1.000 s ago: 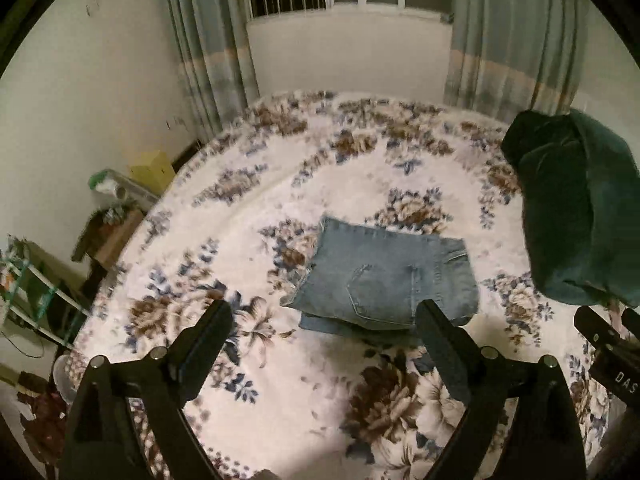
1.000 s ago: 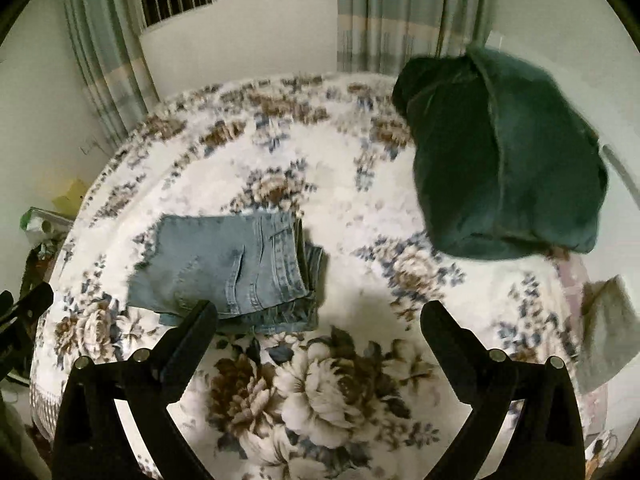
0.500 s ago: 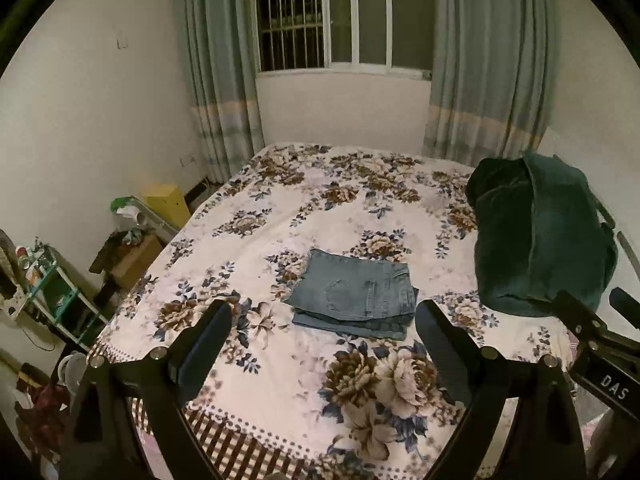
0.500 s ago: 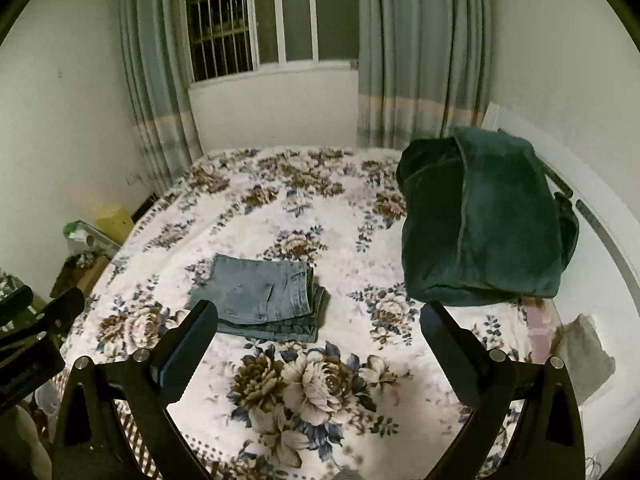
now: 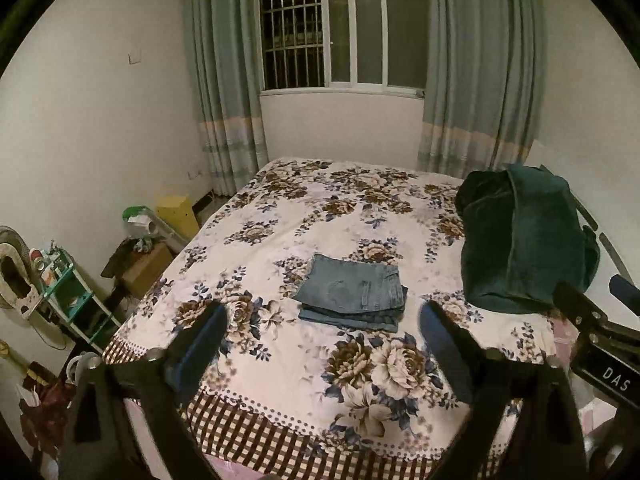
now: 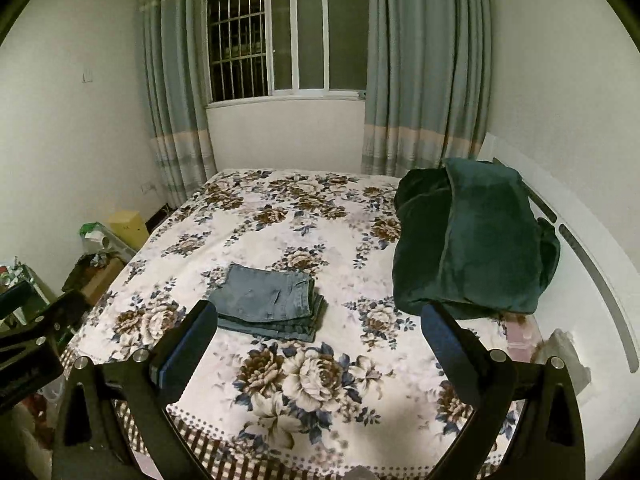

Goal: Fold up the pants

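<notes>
Now your left hand-held gripper [image 5: 320,344] is wide open and holds nothing. Your right hand-held gripper [image 6: 318,340] is wide open and empty too. Both hang over the near edge of the bed [image 5: 280,376]. The pants [image 5: 352,298] lie folded in a neat stack mid-bed, near a dark green blanket [image 5: 520,240].

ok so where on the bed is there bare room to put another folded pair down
Free: the far half of the bedspread between the folded jeans and the window wall, and the near strip in front of the jeans. Crowded: the right side, under the green blanket.
</notes>
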